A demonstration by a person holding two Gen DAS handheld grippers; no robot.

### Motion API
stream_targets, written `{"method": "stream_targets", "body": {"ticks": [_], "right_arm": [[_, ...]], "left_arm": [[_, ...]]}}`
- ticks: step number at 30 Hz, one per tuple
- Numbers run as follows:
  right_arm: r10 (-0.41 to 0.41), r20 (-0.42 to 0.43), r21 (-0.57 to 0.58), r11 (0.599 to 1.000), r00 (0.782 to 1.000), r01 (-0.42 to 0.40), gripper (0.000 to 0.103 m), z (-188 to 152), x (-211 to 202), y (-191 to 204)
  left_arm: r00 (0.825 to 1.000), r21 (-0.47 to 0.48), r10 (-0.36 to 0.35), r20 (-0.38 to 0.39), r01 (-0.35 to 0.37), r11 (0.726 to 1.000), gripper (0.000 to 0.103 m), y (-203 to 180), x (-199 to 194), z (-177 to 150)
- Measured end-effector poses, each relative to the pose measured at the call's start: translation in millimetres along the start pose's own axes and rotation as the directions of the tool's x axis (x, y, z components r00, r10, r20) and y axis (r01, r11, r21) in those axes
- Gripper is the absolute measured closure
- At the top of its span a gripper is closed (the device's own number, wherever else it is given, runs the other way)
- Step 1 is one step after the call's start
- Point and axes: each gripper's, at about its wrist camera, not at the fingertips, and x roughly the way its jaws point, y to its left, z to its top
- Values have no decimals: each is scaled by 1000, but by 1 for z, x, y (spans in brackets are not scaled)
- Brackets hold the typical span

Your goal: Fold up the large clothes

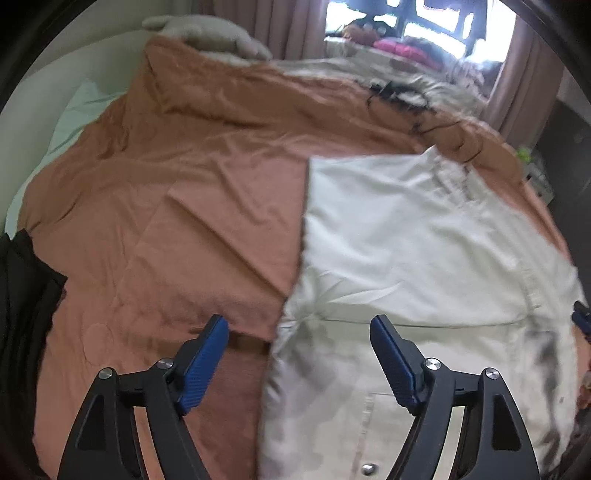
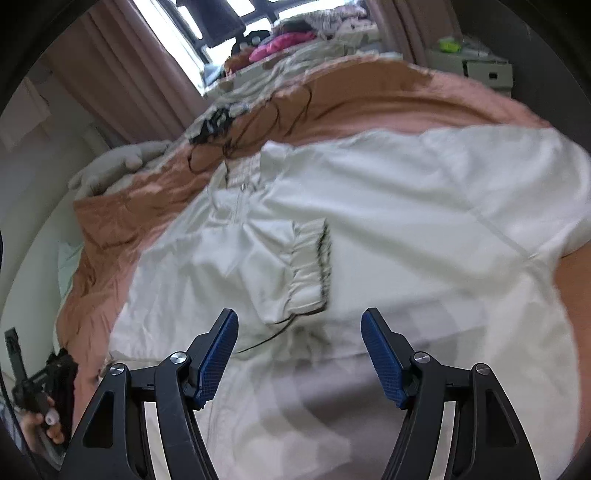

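Note:
A large pale cream jacket [image 1: 406, 236] lies flat on an orange bed cover [image 1: 177, 192]. In the left wrist view its straight left edge runs down the middle, and a snap button [image 1: 367, 469] shows near the bottom. My left gripper [image 1: 299, 325] is open and empty, hovering over that edge. In the right wrist view the jacket [image 2: 406, 206] fills the frame, with a sleeve folded across its middle and an elastic cuff [image 2: 306, 266] showing. My right gripper [image 2: 299, 317] is open and empty just above the cloth below the cuff.
A black cable tangle [image 1: 402, 96] lies on the cover beyond the jacket's collar. A grey pillow [image 1: 207, 33] sits at the far left of the bed. Curtains [image 1: 517, 92] and a window are behind. The left gripper and the hand holding it [image 2: 44, 391] show at the right wrist view's lower left.

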Motion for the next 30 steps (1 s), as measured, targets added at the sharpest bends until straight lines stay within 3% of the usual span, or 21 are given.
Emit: {"method": "stream_targets", "body": {"ticks": [5, 10, 14, 25, 30], "right_arm": [[-11, 95, 16, 1000, 995, 9, 18, 8, -50, -19], [-36, 151, 17, 999, 988, 34, 0, 13, -83, -37], [-45, 166, 38, 999, 985, 39, 0, 16, -103, -59], [-122, 185, 91, 990, 975, 107, 0, 15, -138, -123], [-139, 185, 154, 982, 973, 111, 0, 15, -144, -164]], "left_arm": [[995, 39, -38, 95, 34, 999, 21, -25, -33, 2], [982, 18, -77, 175, 75, 997, 21, -39, -56, 5], [962, 86, -31, 271, 8, 996, 21, -65, -77, 5], [967, 148, -126, 221, 95, 985, 20, -131, -74, 4], [960, 179, -195, 202, 159, 971, 2, -167, -64, 3]]}}
